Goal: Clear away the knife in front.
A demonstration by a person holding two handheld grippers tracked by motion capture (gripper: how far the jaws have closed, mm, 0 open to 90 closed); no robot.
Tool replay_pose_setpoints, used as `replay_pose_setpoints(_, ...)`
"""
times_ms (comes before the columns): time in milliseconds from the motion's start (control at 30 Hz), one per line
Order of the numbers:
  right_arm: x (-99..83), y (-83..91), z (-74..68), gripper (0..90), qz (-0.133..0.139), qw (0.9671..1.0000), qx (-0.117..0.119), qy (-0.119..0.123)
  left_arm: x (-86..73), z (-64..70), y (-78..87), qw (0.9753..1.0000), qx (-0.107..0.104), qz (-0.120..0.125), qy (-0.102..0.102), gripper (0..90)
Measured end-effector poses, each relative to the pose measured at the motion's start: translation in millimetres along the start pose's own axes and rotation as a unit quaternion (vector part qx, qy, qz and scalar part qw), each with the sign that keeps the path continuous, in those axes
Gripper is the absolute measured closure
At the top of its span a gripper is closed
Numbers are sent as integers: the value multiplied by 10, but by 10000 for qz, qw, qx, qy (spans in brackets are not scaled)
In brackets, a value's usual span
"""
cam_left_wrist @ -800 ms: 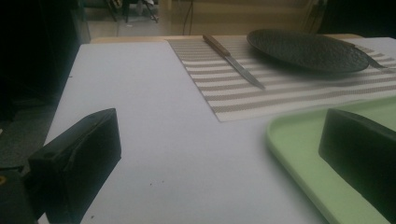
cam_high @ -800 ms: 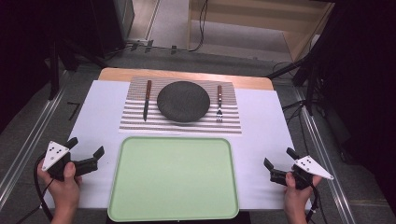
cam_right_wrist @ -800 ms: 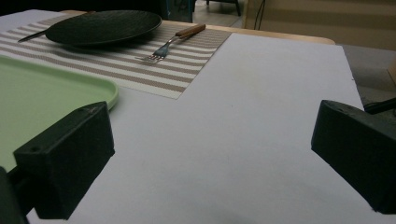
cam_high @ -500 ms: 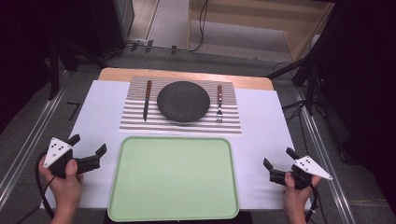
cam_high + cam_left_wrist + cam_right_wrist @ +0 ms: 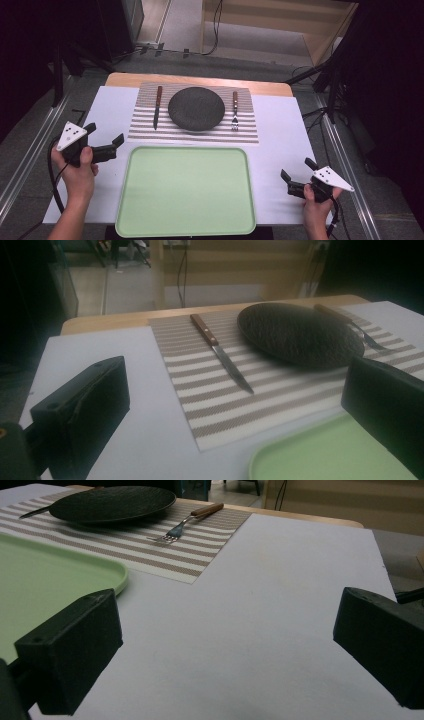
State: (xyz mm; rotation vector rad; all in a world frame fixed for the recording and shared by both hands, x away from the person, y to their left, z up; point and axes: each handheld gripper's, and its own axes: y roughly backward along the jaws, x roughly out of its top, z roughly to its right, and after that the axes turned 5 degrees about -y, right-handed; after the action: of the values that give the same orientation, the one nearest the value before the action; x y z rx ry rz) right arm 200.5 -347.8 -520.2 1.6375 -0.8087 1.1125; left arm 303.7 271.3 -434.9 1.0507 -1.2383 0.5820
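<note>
Both tools stand wide open and hold nothing: the left tool point(image 5: 106, 145) hovers just left of the tray point(image 5: 185, 190), the right tool point(image 5: 297, 176) near its right edge. The tray is smooth, pale green, with rounded corners. Beyond it on the white surface point(image 5: 280, 130) lies a striped woven mat point(image 5: 145, 129) bearing a wood-handled knife point(image 5: 157, 106), a dark round textured plate point(image 5: 196, 108) and a fork point(image 5: 234, 110).

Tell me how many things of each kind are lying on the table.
Knife: 1
Fork: 1
Plate: 1
Placemat: 1
Tray: 1
Total: 5
</note>
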Motion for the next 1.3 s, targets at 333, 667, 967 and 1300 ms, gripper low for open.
replay_pose_setpoints(333, -7, 14, 7, 0, 54, 10000, 78, 10, 264, -8, -384, 9996, -238, -130, 96, 11)
replay_pose_setpoints(667, -7, -4, -11, 0, 16, 9999, 63, 106, 421, -14, -781, 9986, -265, -427, 142, 55)
replay_pose_setpoints(967, -9, -9, -20, 0, -6, 9999, 64, 128, 545, -1, -1093, 9976, -54, -646, 223, 195)
replay_pose_setpoints(1300, -10, -15, -24, 0, -20, 9999, 65, 143, 571, -66, -1376, 9952, -11, -936, 296, 314)
